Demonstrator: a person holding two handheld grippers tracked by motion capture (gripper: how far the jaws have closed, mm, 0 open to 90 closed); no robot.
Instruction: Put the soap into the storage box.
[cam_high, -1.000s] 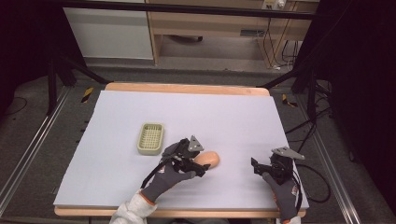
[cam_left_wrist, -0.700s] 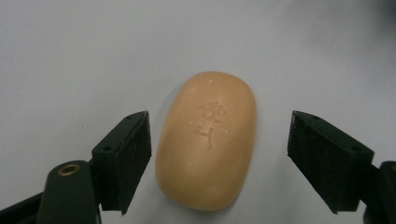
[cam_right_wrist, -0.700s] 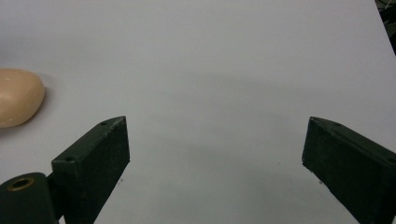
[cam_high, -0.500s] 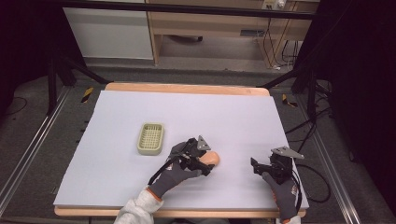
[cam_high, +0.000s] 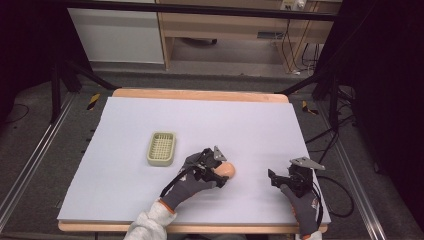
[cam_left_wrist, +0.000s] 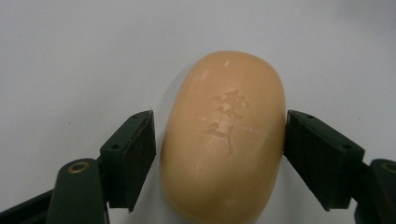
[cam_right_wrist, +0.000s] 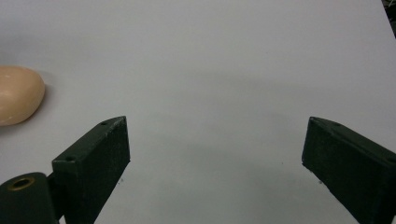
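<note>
Left gripper (cam_high: 223, 172) straddles soap (cam_high: 226, 170) near table (cam_high: 250, 125) centre — jaws spread either side of bar, right one touching, left one just clear. Stamped face of soap (cam_left_wrist: 224, 135) up, bar flat on white cover. Right gripper (cam_high: 280, 179) low over cover near right edge, jaws wide, nothing between. Tray (cam_high: 161, 148) sits left of soap — apart.

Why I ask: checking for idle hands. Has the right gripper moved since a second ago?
No. The right gripper sits at the same spot near the table's right edge.
</note>
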